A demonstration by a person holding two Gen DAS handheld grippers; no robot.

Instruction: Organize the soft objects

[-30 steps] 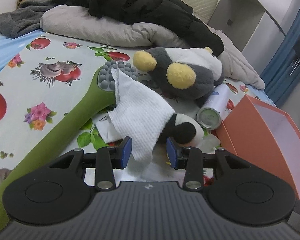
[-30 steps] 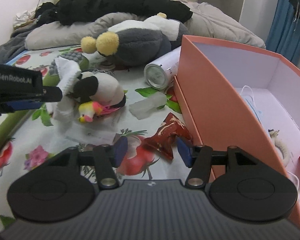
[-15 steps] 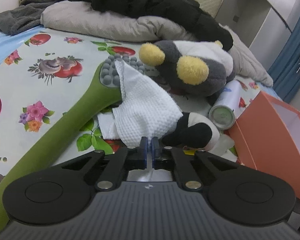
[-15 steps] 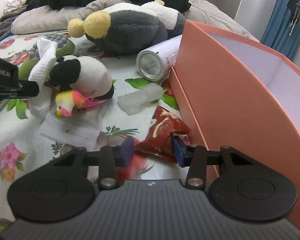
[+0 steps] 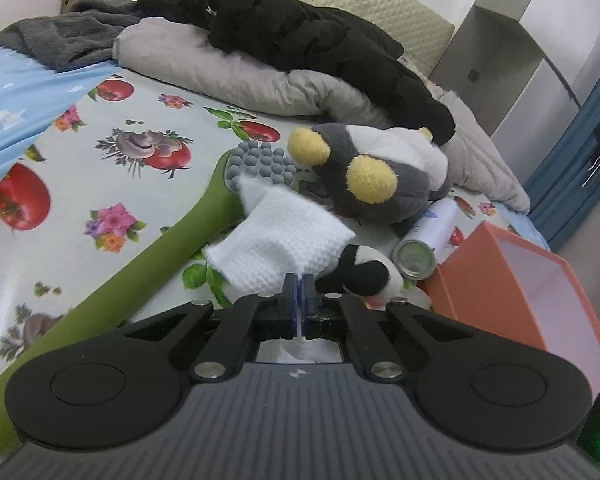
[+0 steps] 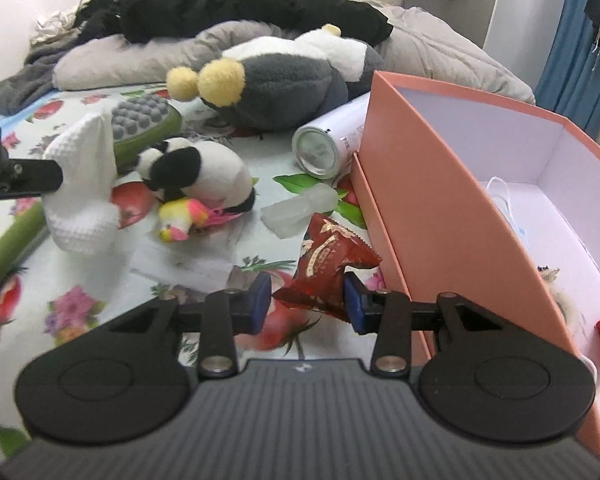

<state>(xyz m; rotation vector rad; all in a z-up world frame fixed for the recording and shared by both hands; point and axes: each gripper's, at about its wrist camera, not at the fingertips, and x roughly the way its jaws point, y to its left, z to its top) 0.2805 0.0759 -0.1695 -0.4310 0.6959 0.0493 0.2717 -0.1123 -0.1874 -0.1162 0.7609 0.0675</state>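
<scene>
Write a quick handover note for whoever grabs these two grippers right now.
Left gripper: jaws shut on the white cloth, lifted off the bed.
Right gripper: jaws closing around the red snack packet, beside the orange box.
In the box: a face mask and small items.
Left on the bed: small panda plush, big grey plush, green massager, white can.

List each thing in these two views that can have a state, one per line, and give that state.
left gripper: shut on the white waffle cloth
right gripper: jaws closing, red snack packet between them
orange box: open, lidless, items inside
white can: lying on its side
grey penguin plush: lying down
panda plush: lying on its side
green massage hammer: lying flat on the bed
</scene>
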